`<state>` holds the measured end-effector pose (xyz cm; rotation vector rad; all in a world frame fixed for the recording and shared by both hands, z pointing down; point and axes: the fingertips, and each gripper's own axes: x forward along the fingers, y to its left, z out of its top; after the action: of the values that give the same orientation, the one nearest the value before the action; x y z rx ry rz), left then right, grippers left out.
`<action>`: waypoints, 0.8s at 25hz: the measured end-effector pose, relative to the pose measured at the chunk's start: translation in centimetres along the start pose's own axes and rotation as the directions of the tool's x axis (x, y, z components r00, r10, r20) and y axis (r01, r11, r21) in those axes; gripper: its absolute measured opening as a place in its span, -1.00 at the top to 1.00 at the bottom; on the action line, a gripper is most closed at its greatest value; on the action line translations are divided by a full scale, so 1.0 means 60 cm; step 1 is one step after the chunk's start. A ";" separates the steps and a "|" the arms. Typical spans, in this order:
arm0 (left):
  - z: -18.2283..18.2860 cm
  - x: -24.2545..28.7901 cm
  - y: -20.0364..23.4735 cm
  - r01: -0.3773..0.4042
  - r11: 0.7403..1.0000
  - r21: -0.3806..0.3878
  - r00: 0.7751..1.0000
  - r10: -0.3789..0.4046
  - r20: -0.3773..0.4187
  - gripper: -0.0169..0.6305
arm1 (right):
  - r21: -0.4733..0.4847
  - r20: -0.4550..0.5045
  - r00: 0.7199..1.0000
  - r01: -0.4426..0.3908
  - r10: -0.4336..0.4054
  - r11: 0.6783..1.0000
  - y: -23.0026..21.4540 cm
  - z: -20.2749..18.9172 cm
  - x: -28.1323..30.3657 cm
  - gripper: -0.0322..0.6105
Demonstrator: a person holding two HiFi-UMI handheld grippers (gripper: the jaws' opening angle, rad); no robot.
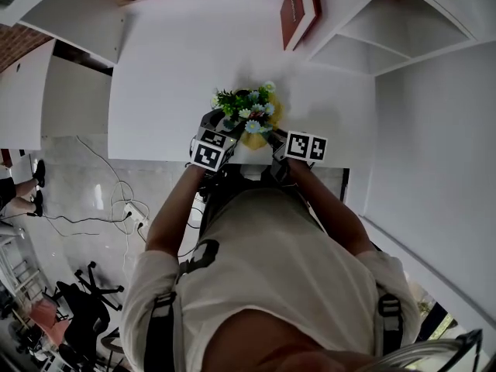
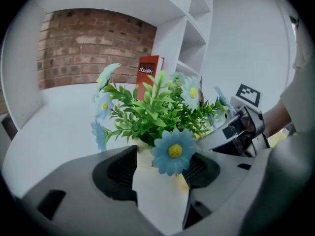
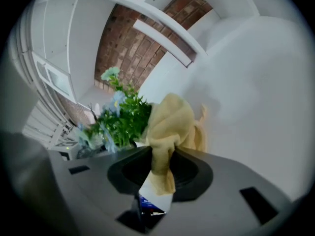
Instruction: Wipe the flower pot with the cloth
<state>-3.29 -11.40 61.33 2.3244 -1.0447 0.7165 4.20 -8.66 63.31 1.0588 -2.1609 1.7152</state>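
Observation:
A white flower pot [image 2: 158, 183] with green leaves and pale blue flowers [image 1: 248, 105] stands near the front edge of the white table [image 1: 170, 68]. My left gripper [image 2: 158, 173] is shut on the pot, one pad pressing each side of it, and comes in from the left in the head view [image 1: 231, 132]. My right gripper [image 3: 160, 167] is shut on a bunched yellow cloth [image 3: 170, 124]. It holds the cloth against the right side of the plant [image 1: 256, 139]. In the head view the leaves and both grippers hide most of the pot's body.
A red book [image 1: 298, 10] leans against white shelving at the back right, below a brick wall [image 2: 93, 43]. The table's front edge runs just below the grippers. Cables [image 1: 124, 208] and office chairs [image 1: 85, 301] are on the floor to the left.

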 end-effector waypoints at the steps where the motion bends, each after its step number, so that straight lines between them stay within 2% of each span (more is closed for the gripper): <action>1: -0.003 0.000 -0.001 -0.007 1.000 -0.008 1.000 0.007 0.002 0.16 | -0.017 -0.024 0.999 0.029 -0.030 0.999 -0.010 -0.008 0.007 0.56; 3: -0.008 -0.002 -0.007 -0.011 1.000 -0.003 1.000 0.011 -0.001 0.17 | -0.042 -0.054 0.996 0.065 -0.067 0.997 -0.025 -0.020 0.018 0.56; 8: -0.011 -0.006 -0.004 -0.011 1.000 0.001 1.000 0.011 -0.003 0.14 | 0.020 -0.056 0.998 0.014 -0.012 1.000 -0.030 -0.021 0.018 0.55; 12: -0.006 -0.006 0.004 -0.012 1.000 0.001 1.000 0.012 0.012 0.08 | 0.060 -0.057 0.998 0.013 -0.009 0.998 -0.037 -0.015 0.000 0.54; 14: -0.004 -0.001 0.004 -0.006 1.000 0.019 1.000 0.006 0.013 0.07 | 0.081 -0.027 1.000 -0.002 0.005 0.997 -0.032 0.003 -0.015 0.55; 17: 0.001 0.000 0.002 -0.003 0.999 0.034 1.000 0.003 0.008 0.07 | 0.100 0.054 0.996 -0.074 0.069 0.992 0.001 0.053 -0.041 0.55; 20: 0.001 -0.002 0.002 -0.008 1.000 0.021 1.000 0.008 0.017 0.08 | 0.078 0.088 0.990 -0.119 0.112 0.990 0.030 0.085 -0.045 0.55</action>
<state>-3.42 -11.47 61.23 2.3495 -1.0596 0.7150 6.45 -12.04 58.83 1.0635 -2.2605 1.8582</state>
